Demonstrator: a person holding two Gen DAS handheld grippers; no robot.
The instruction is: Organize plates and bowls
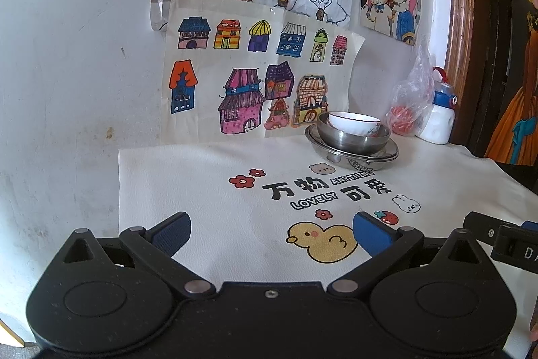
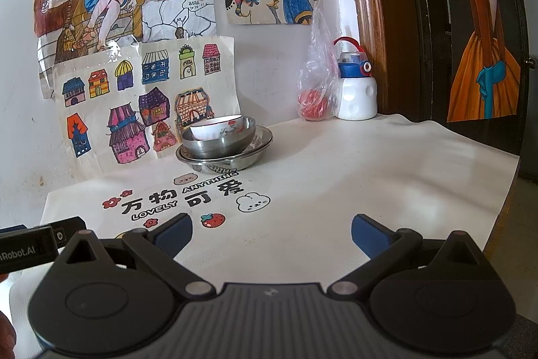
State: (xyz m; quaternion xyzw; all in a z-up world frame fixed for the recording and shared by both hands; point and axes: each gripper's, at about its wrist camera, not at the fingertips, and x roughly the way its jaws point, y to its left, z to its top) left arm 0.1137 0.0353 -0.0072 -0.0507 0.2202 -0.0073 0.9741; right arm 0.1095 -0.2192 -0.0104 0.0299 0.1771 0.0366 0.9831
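Right wrist alone shows the water bottle [image 2: 355, 90] whole.

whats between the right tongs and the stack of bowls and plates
Only the printed table mat: its lettering, strawberry and cloud bunny. No object stands between the open right tongs and the dish stack, as the right wrist view shows.

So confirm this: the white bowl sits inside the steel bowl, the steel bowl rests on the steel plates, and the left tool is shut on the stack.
Not quite. The left tool is open and empty, well short of the stack, as the left wrist view shows. The rest holds: the white bowl sits inside the steel bowl, which rests on the steel plates.
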